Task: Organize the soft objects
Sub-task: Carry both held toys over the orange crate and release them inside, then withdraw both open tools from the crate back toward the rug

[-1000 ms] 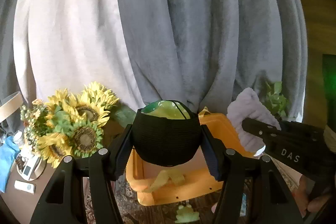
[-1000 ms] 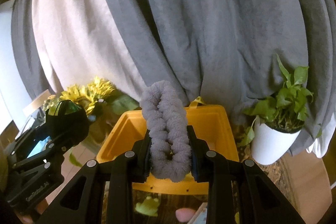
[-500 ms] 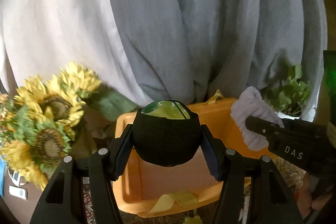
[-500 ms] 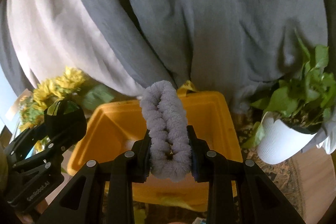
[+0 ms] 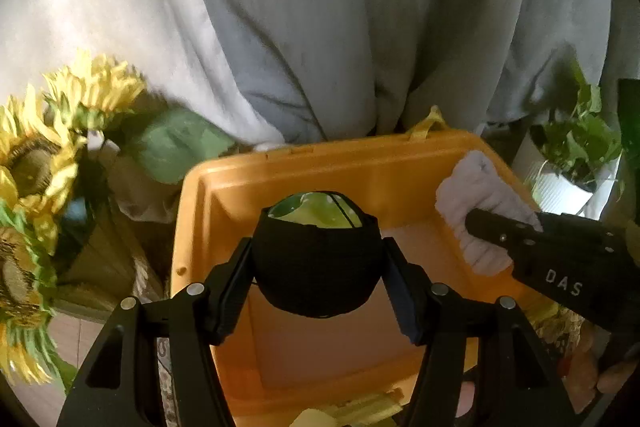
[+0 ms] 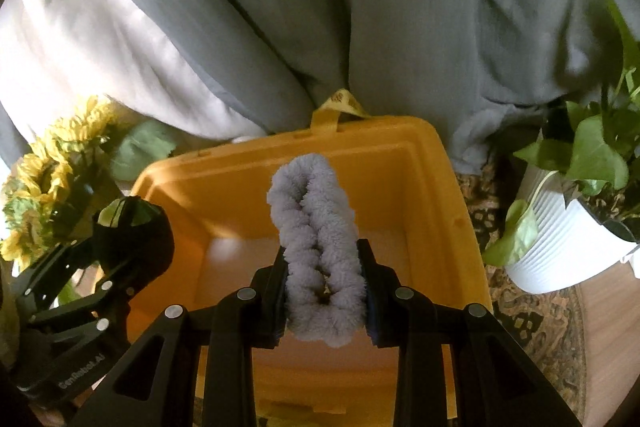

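My left gripper (image 5: pixel 318 271) is shut on a black knit pouch (image 5: pixel 316 267) with a green lining, held over the orange bin (image 5: pixel 360 163). The pouch also shows at the left of the right wrist view (image 6: pixel 132 239). My right gripper (image 6: pixel 322 283) is shut on a fluffy grey-white scrunchie (image 6: pixel 316 239), held upright over the same bin (image 6: pixel 400 143). In the left wrist view the scrunchie (image 5: pixel 476 203) and the right gripper sit over the bin's right rim. The bin's inside looks bare.
Grey and white curtains (image 5: pixel 320 27) hang behind the bin. Artificial sunflowers (image 5: pixel 36 163) stand left of it. A white pot with a green plant (image 6: pixel 568 239) stands on the right on a patterned rug (image 6: pixel 532 327). Yellow-green soft items (image 5: pixel 348 415) lie in front of the bin.
Both grippers have moved forward and down toward the bin, which now looks larger and lies under both held objects. Both grips are unchanged.
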{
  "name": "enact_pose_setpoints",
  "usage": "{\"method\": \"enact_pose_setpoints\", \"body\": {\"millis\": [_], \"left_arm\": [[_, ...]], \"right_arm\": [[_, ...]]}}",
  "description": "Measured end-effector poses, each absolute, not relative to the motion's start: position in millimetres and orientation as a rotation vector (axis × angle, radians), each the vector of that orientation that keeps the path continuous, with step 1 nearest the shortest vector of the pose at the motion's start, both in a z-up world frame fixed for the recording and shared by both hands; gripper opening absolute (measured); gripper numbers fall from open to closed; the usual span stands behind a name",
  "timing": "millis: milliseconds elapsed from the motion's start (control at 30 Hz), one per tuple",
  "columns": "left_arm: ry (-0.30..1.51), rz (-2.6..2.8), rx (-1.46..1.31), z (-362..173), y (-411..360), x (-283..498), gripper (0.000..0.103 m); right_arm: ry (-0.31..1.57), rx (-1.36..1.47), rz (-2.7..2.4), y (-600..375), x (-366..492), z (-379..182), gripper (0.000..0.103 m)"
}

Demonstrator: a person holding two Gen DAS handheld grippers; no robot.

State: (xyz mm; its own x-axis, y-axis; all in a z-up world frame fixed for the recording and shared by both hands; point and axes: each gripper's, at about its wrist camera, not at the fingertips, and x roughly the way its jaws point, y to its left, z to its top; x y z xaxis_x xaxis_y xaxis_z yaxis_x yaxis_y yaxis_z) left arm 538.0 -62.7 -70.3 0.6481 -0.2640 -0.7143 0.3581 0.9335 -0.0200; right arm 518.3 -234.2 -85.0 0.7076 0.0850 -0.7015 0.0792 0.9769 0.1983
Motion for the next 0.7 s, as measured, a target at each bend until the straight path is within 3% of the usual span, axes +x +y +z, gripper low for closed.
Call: {"method": "enact_pose_setpoints", "body": {"millis": [167,200,500,700], "left_arm": [[0.786,-0.358,0.125,-71,-64,536,0.083],[0.778,-0.355,0.128,-69,-64,535,0.083],[0.72,-0.326,0.127,-51,-59,517,0.084],[0.646,-0.304,0.118,-28,-52,486,0.092]], "right_arm": [[0.825,0.241,-0.004,-238,522,-92,0.051],[0.828,0.246,-0.009,-238,521,-93,0.056],[0.757,0.233,-0.072,-243,501,-74,0.067],[0.672,0.225,-0.104,-242,473,-50,0.073]]}}
